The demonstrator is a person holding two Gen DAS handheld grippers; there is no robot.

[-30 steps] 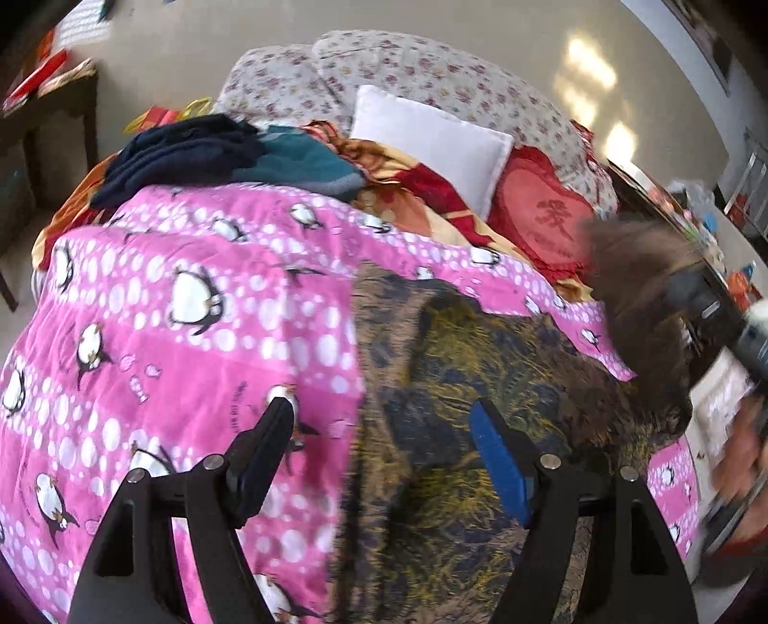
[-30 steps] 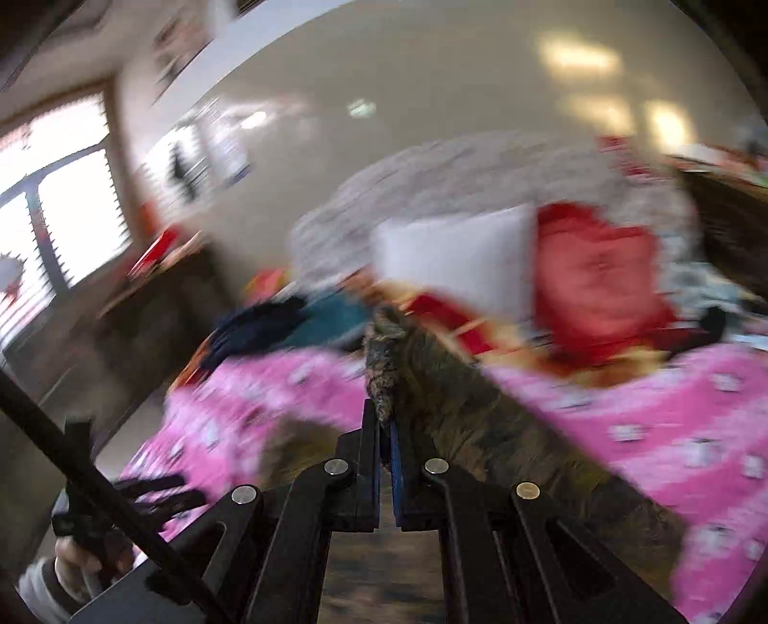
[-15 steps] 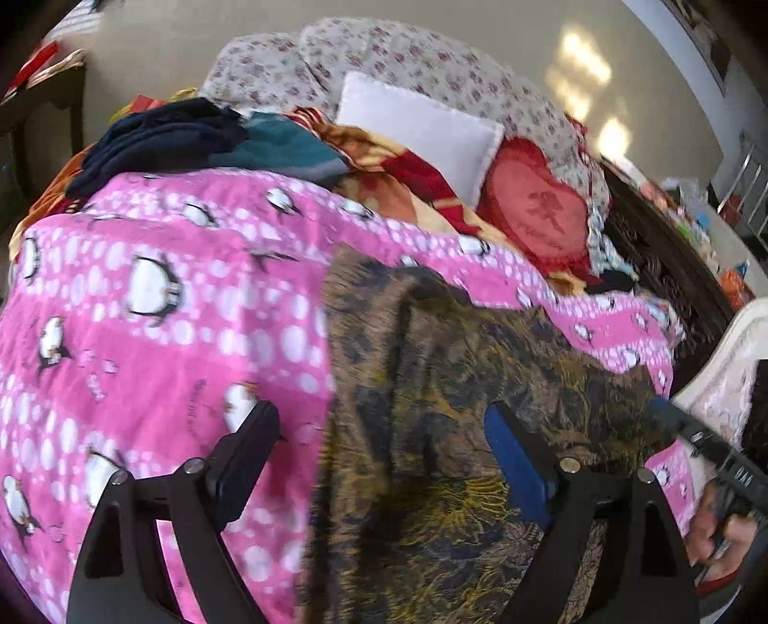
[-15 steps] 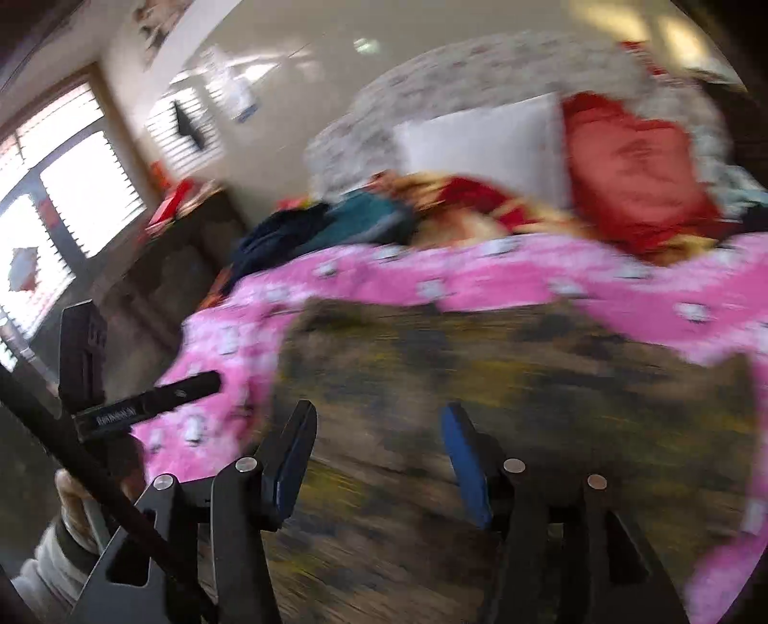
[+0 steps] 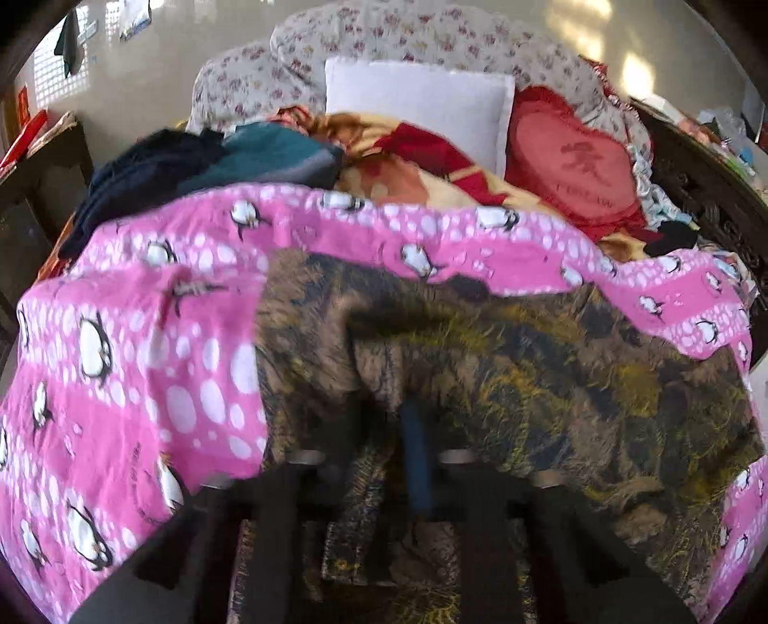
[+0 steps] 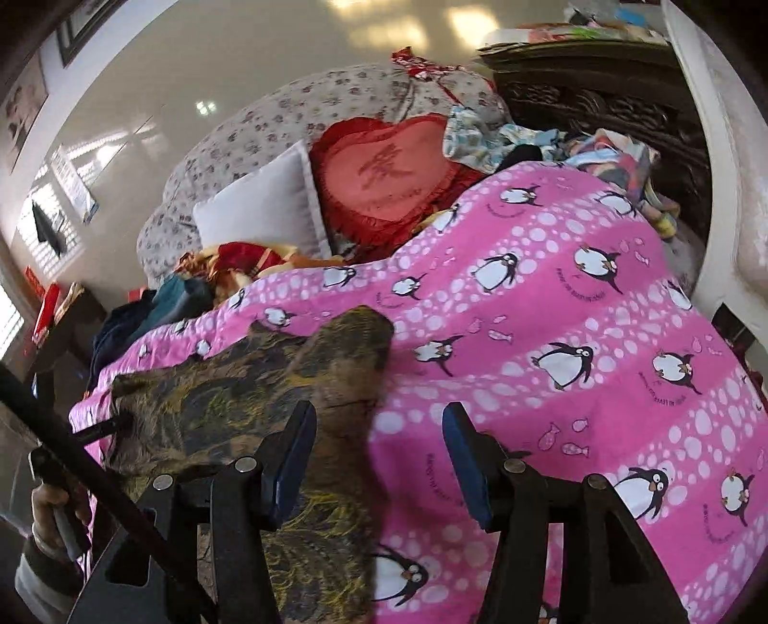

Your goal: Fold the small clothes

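A brown, black and yellow patterned garment (image 5: pixel 528 384) lies spread on the pink penguin blanket (image 5: pixel 144 360). In the left wrist view my left gripper (image 5: pixel 384 461) is blurred, its fingers close together over the garment's near edge, with cloth bunched between them. In the right wrist view the garment (image 6: pixel 249 384) lies to the left, and the left gripper's tip touches its far left corner. My right gripper (image 6: pixel 379 461) is open and empty, just above the blanket (image 6: pixel 576 336) at the garment's right edge.
A white pillow (image 5: pixel 417 105), a red heart cushion (image 5: pixel 571 158) and a floral headboard (image 5: pixel 384 43) lie at the bed's far end. Dark and teal clothes (image 5: pixel 192 163) are piled at the far left. A dark carved bed frame (image 6: pixel 600 96) runs along the right.
The right gripper opened, let go of the garment and swung right over the blanket. The left gripper's fingers closed in on the garment's near edge.
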